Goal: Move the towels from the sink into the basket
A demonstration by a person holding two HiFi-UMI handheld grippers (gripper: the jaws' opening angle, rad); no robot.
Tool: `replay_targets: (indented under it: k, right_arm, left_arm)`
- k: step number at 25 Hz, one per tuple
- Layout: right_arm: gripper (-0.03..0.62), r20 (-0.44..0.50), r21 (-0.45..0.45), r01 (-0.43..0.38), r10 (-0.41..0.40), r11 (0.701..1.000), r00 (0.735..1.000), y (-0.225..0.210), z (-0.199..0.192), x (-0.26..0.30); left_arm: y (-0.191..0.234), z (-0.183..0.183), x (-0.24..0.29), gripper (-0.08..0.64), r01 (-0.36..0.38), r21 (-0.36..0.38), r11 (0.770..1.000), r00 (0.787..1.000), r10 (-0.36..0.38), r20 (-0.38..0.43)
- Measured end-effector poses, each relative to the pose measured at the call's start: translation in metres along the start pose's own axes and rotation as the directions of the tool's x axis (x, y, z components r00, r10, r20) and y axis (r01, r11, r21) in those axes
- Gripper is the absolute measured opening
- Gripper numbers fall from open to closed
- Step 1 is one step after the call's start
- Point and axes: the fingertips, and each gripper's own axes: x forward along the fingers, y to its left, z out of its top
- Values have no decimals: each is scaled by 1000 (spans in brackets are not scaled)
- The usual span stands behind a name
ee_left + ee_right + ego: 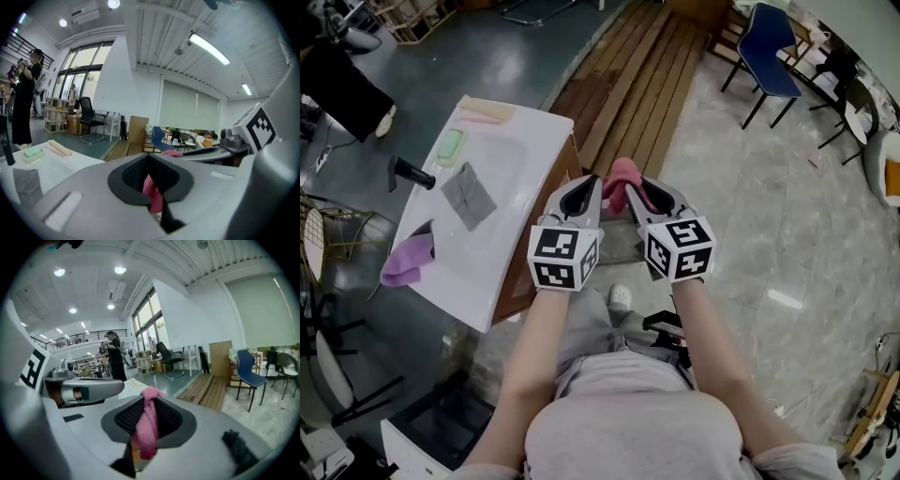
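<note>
Beside white counter, left claw and right claw hold pink towel crosswise.

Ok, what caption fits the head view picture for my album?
Left tool and right tool grip one pink towel; a grey towel and purple towel lie on the sink.

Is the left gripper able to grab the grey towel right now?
Probably not yet: the left gripper is shut on the pink towel, shared with the right gripper. The grey towel lies uncovered to its left.
</note>
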Motion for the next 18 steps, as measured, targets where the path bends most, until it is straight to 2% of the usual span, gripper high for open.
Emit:
replay_targets:
  k: [10, 18]
  right_arm:
    - [81, -52, 19, -4, 5, 1000, 999, -12, -22, -6]
    - [81, -106, 16, 1, 1, 1000, 994, -26, -59, -6]
  left_arm:
    - [-11, -16, 14, 5, 33, -18, 999, 999, -34, -40]
    - [-15, -55, 29, 5, 67, -31, 997, 992, -70, -103]
